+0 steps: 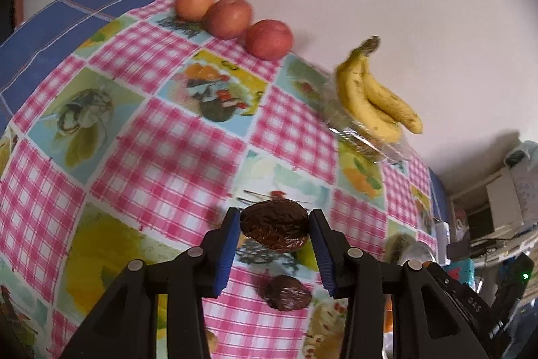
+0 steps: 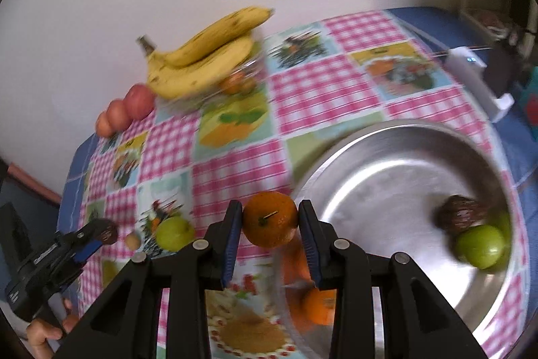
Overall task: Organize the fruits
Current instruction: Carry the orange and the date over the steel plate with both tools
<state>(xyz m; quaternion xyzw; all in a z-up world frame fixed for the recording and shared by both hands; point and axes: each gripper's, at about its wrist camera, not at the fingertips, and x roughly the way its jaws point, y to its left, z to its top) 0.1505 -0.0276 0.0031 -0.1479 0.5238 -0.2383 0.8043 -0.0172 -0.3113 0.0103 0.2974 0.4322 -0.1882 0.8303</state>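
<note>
My left gripper (image 1: 275, 229) is shut on a dark brown wrinkled fruit (image 1: 274, 224), held above the checked tablecloth (image 1: 161, 157). A second brown fruit (image 1: 286, 292) lies on the cloth just below it. My right gripper (image 2: 270, 224) is shut on an orange (image 2: 270, 219), lifted beside the steel tray (image 2: 386, 177). In the tray lie a brown fruit (image 2: 460, 216) and a green fruit (image 2: 481, 246). The right wrist view also shows the left gripper (image 2: 101, 238) at the lower left, with a green fruit (image 2: 175, 232) and a small tan fruit (image 2: 132, 240) next to it.
Three red apples (image 1: 232, 17) line the table's far edge by the wall. Bananas (image 1: 373, 93) rest on a clear container (image 1: 370, 137). A clear bowl with oranges (image 2: 317, 305) sits under my right gripper. A white device (image 2: 477, 79) stands at the far right; clutter lies beyond the table.
</note>
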